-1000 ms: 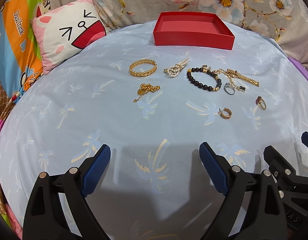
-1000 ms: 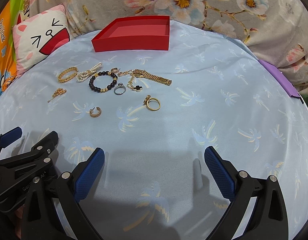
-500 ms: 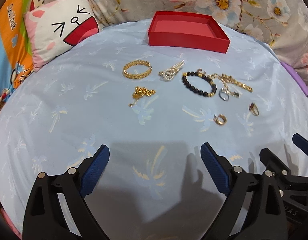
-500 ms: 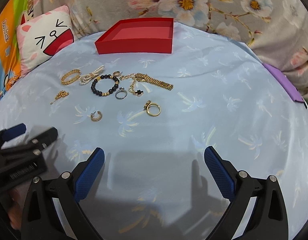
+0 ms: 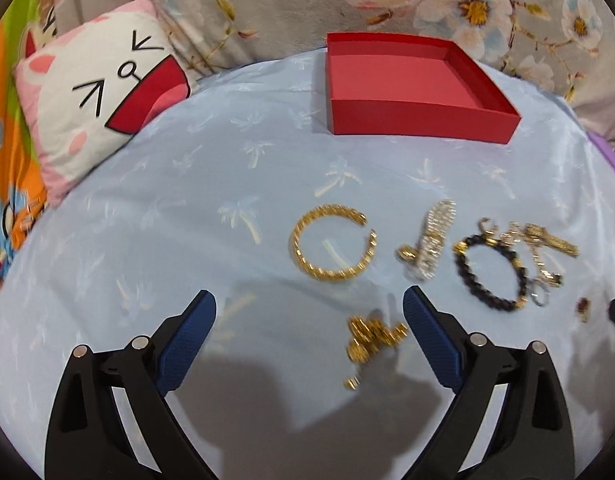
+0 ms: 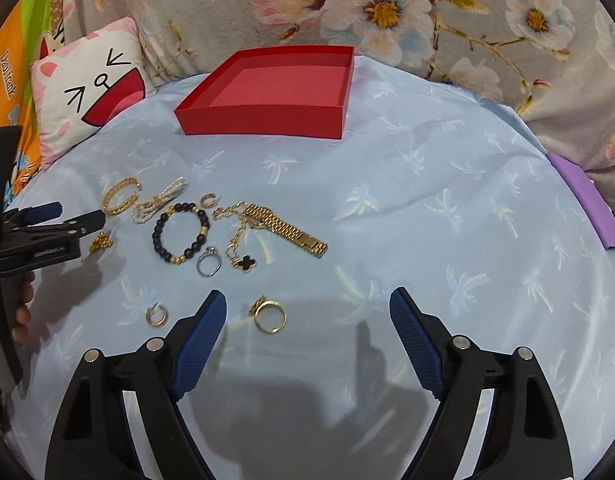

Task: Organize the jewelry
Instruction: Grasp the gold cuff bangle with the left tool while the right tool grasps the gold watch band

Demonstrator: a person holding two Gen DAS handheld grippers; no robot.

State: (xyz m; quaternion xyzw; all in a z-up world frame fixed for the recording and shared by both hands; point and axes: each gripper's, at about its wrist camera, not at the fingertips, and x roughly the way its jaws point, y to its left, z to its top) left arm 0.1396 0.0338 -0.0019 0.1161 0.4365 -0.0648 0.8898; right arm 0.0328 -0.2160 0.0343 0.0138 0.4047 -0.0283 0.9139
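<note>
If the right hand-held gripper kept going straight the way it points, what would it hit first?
Probably the gold ring. It lies on the blue sheet just ahead of the open right hand-held gripper, slightly nearer its left finger. Depth is hard to judge, so it might meet bare sheet beside the ring.

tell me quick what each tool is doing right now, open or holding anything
Left tool: open, holding nothing; the small gold chain lies near its right finger.
Right tool: open, just been closing a little, nothing gripped; the gold ring lies between its fingers.
</note>
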